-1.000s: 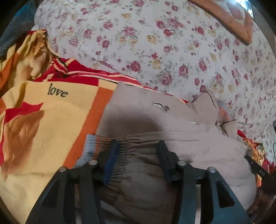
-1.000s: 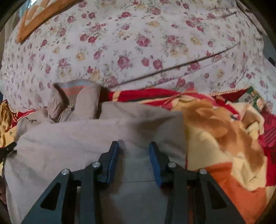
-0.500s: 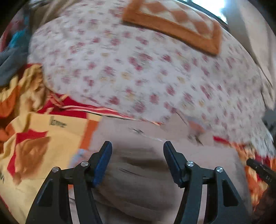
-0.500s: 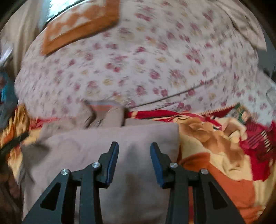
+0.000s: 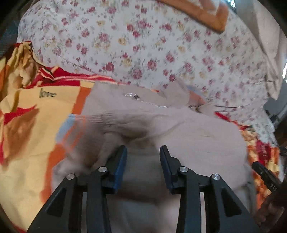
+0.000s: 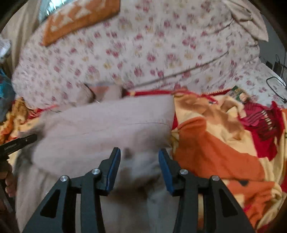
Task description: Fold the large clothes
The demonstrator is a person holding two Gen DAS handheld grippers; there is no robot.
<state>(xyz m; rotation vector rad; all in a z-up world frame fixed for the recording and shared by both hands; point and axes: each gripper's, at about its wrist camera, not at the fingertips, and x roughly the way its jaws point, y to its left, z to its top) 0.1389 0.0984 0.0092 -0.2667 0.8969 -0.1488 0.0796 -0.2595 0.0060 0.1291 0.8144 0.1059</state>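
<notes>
A beige zip-up jacket [image 5: 188,136] lies folded on an orange and yellow blanket [image 5: 26,125]; its zipper [image 5: 143,100] and a ribbed striped cuff [image 5: 80,121] show. My left gripper [image 5: 143,156] is open just above the jacket's left part, with cloth between the blue pads, not clamped. In the right wrist view the jacket [image 6: 107,125] lies with its right edge near the blanket [image 6: 215,147]. My right gripper [image 6: 139,157] is open over the jacket's near right part.
A white floral quilt [image 5: 143,44] is piled behind the jacket, with an orange patterned cushion [image 6: 80,16] on it. A red fringed cloth [image 6: 260,121] lies at right. Black cables [image 6: 276,82] lie at the far right. The other gripper's tip [image 5: 265,175] shows at right.
Both grippers tilted up, then came back down over the jacket. The left gripper's jaws opened wider and the cuff now lies ahead of it. The jacket looks bunched higher.
</notes>
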